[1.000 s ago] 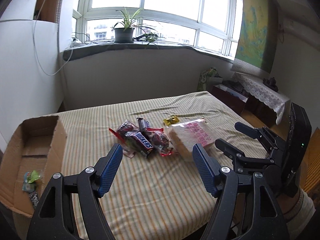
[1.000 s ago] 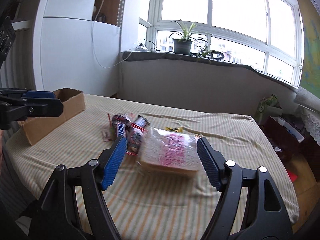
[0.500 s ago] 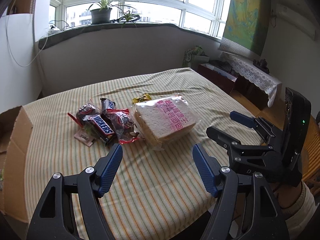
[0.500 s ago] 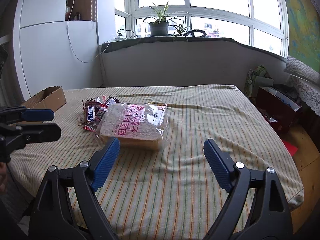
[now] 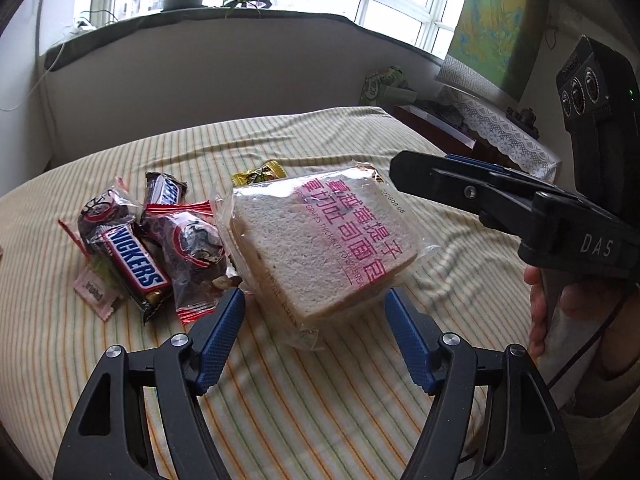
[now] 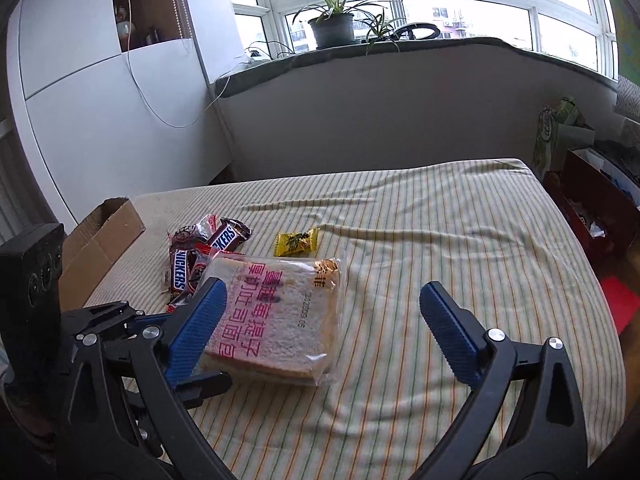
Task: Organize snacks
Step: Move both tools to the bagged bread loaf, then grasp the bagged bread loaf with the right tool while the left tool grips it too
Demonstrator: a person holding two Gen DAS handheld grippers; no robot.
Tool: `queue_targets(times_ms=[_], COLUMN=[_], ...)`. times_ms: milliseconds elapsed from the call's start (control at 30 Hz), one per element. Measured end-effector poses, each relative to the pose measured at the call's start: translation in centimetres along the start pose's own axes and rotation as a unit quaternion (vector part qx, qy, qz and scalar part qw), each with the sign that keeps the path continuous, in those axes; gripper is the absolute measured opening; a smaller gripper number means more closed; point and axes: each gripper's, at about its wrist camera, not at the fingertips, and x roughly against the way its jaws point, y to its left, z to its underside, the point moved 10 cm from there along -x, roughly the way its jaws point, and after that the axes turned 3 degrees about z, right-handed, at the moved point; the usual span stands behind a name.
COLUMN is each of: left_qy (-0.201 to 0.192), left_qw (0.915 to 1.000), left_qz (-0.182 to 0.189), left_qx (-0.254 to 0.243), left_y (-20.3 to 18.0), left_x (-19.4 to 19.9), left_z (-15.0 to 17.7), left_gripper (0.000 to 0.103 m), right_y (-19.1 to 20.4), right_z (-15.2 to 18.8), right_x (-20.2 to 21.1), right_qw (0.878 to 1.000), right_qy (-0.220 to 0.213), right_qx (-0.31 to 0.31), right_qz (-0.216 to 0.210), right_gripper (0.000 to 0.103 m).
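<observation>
Lying flat on the striped surface [image 5: 280, 400], near its front edge: bag of bread [image 5: 320, 240], clear wrap, pink letters. Just in front of the bread, left tongs [image 5: 314, 320], spread wide, blue pads on each side of the bread's near corner, holding nothing. Right tongs [image 6: 320, 316] spread wide too, left pad over the bread's edge, right pad over bare cloth, pinching nothing. Beside the bread on the left, touching it, a little heap: candy bar [image 5: 134, 266] with white letters, second candy bar [image 5: 164, 190] behind, two shiny red snack bags [image 5: 188, 248]. Behind the bread, small yellow packet [image 6: 297, 241]. Far left, cardboard box [image 6: 100, 236], open. On the sill, potted plant [image 6: 332, 20].
</observation>
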Motion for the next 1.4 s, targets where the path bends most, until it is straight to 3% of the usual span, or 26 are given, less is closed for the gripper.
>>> queue_targets(times_ms=[233, 267, 367, 600, 1100, 1267, 1400], left_qy=[-0.001, 0.000, 0.002, -0.007, -0.017, -0.052, -0.093], left_qw=[1.0000, 1.0000, 0.9999, 0.9997, 0.9994, 0.9980, 0.9943], left_qz=[0.004, 0.004, 0.001, -0.003, 0.008, 0.000, -0.024], left_qx=[0.000, -0.001, -0.013, -0.021, -0.027, -0.036, -0.047], left_y=[0.2, 0.2, 0.1, -0.3, -3.1, -2.8, -1.4], left_x=[-0.8, -0.8, -1.1, -0.5, 0.9, 4.6, 9.2], left_z=[-0.5, -0.4, -0.3, -0.3, 1.3, -0.3, -1.9], left_gripper=[0.072, 0.072, 0.066, 0.062, 0.062, 0.062, 0.062], right_y=[0.6, 0.6, 1.0, 1.1, 0.3, 2.3, 6.2], right_z=[1.2, 1.6, 2.6, 2.8, 4.9, 2.7, -0.5], right_x=[-3.2, -3.5, -4.1, -3.4, -0.1, 2.3, 4.7], right_qw=[0.999, 0.998, 0.996, 0.997, 0.996, 0.998, 0.999], right_qy=[0.045, 0.050, 0.060, 0.047, 0.039, 0.013, -0.022], right_qx=[0.001, -0.002, -0.019, -0.032, -0.063, -0.042, -0.010], right_qz=[-0.026, -0.031, -0.061, -0.056, -0.041, -0.041, -0.049], right_gripper=[0.099, 0.096, 0.066, 0.058, 0.057, 0.058, 0.058])
